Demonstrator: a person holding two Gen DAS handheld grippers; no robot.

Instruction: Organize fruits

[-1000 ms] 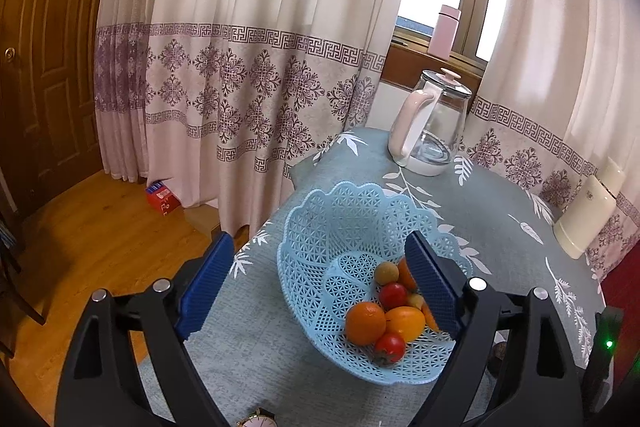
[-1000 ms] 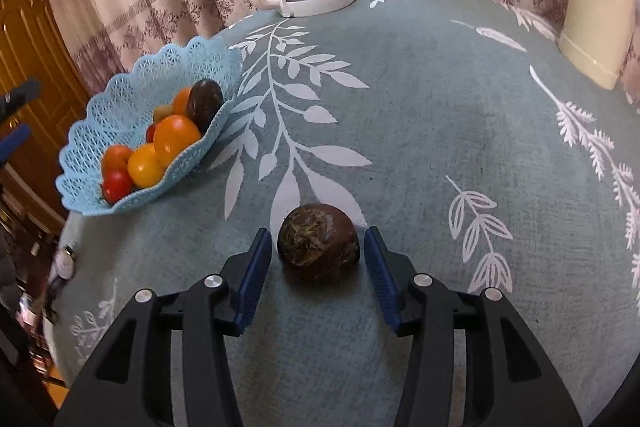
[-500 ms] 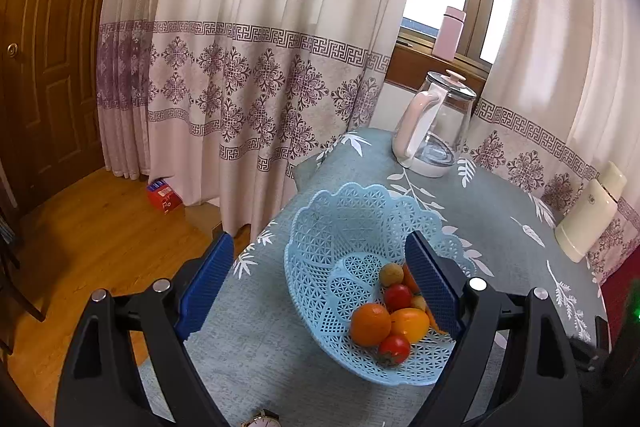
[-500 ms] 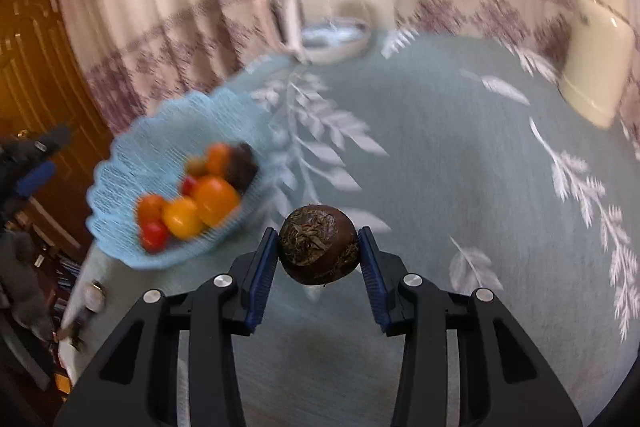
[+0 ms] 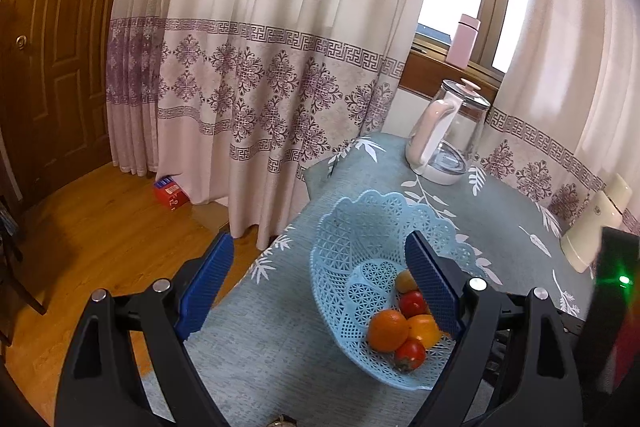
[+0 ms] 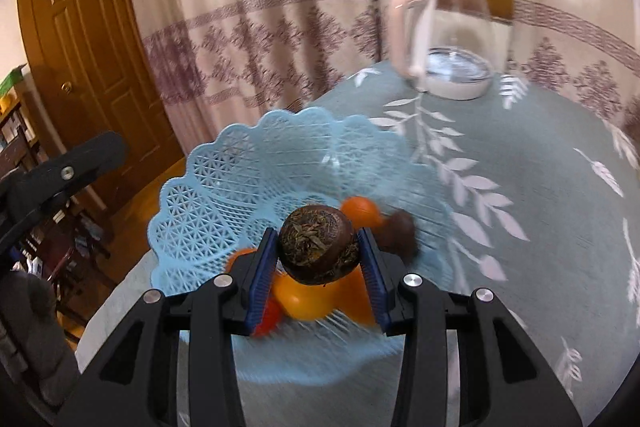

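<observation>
The right gripper [image 6: 318, 259] is clamped on a dark brown fruit [image 6: 318, 247], held above the oranges [image 6: 312, 297] in the blue basket [image 6: 224, 187]; the left gripper [image 5: 320, 291] hangs with jaws wide apart; released from height, the fruit might bounce off the pile and roll out.

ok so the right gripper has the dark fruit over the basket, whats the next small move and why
Probably lower a little, then open. The right gripper is shut on the dark fruit, directly above the oranges in the blue basket, so releasing from here would drop it onto them.
</observation>
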